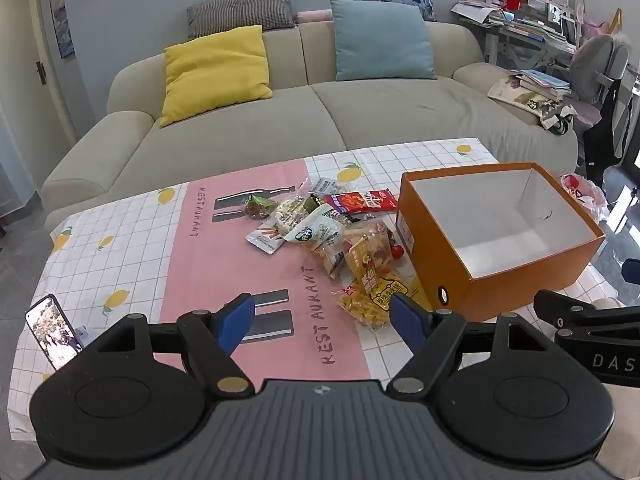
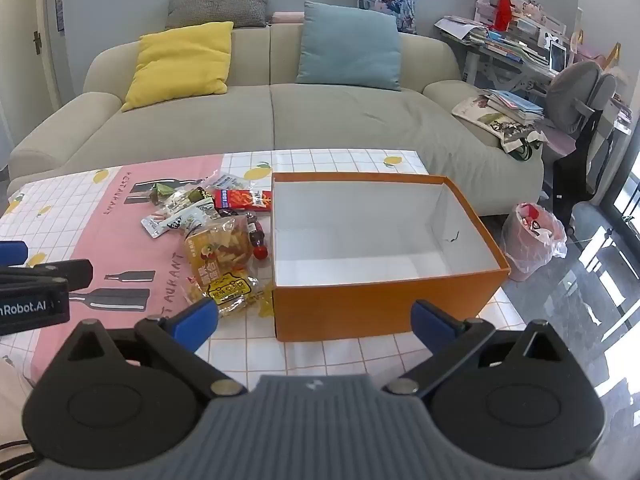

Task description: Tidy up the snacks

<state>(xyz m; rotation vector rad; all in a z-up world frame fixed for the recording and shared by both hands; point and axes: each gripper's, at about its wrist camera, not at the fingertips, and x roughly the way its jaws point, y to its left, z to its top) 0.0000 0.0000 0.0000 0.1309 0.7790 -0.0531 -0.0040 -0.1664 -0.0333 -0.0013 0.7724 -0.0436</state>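
Note:
A pile of snack packets (image 1: 332, 232) lies on the table, left of an open orange box (image 1: 500, 280) with a white, empty inside. The pile holds a red packet (image 1: 362, 202), a yellow chip bag (image 1: 372, 280), a green-white bag (image 1: 316, 230) and a small green packet (image 1: 258, 206). My left gripper (image 1: 324, 320) is open and empty, hovering near the table's front edge, short of the yellow bag. In the right wrist view the pile (image 2: 216, 236) lies left of the box (image 2: 380, 308). My right gripper (image 2: 316, 320) is open and empty, in front of the box's near wall.
A phone (image 1: 52, 330) stands on the table's front left corner. A sofa (image 1: 304, 120) with cushions lies behind the table. A bin with a pink bag (image 2: 534, 240) stands on the floor to the right. The tablecloth (image 1: 224, 248) is pink and white.

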